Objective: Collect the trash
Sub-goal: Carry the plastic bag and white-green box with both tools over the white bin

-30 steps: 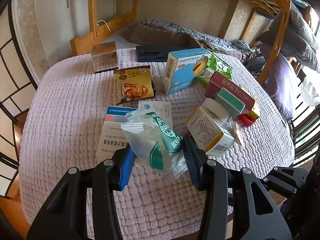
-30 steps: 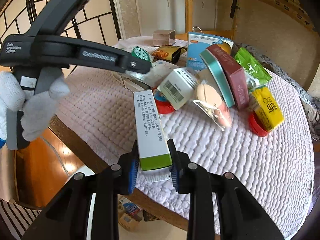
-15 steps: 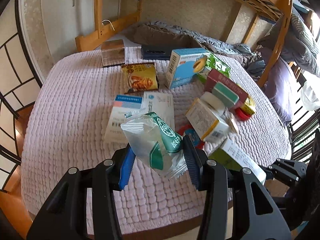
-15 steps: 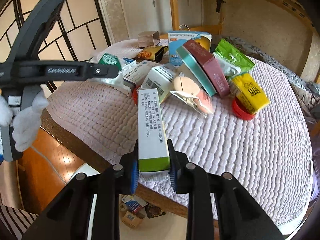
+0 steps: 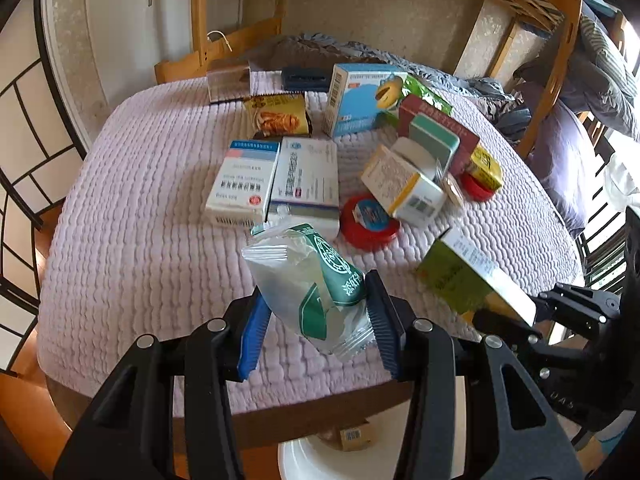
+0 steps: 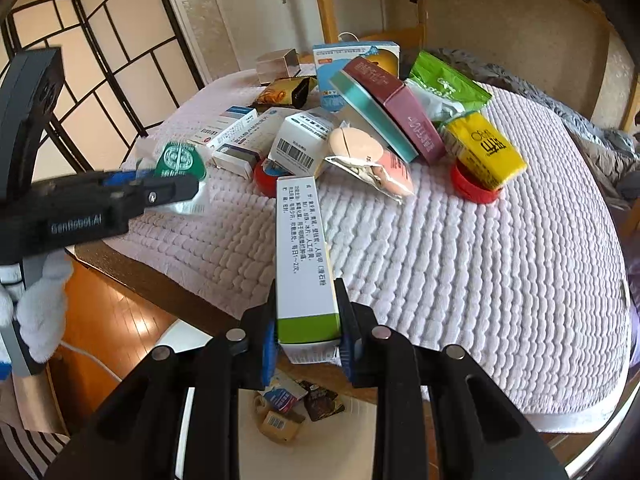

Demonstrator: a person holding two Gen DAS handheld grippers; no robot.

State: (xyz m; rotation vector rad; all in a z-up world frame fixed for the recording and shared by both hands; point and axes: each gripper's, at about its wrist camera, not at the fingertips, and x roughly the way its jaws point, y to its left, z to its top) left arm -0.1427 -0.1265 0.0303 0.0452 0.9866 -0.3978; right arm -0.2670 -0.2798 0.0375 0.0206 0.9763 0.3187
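Note:
My left gripper [image 5: 316, 322] is shut on a clear and green plastic wrapper [image 5: 310, 284] and holds it above the table's near edge. My right gripper [image 6: 306, 338] is shut on a long white and green box [image 6: 304, 256], also held over the table's edge. That box shows at the right of the left wrist view [image 5: 472, 276]. The left gripper with its wrapper [image 6: 178, 160] shows at the left of the right wrist view. A white bin [image 6: 360, 432] with several bits of trash inside stands on the floor below both grippers.
A lilac quilted cloth [image 6: 480, 260] covers the table. On it lie several boxes [image 5: 244, 178], a snack packet [image 5: 280, 118], red lids [image 5: 370, 224], a yellow packet [image 6: 486, 152] and a green bag [image 6: 444, 80]. A folding screen [image 6: 100, 80] stands at the left, a bunk bed [image 5: 552, 40] behind.
Both grippers have drawn back from the table towards its near edge with their items still held. The bin has come into view below them.

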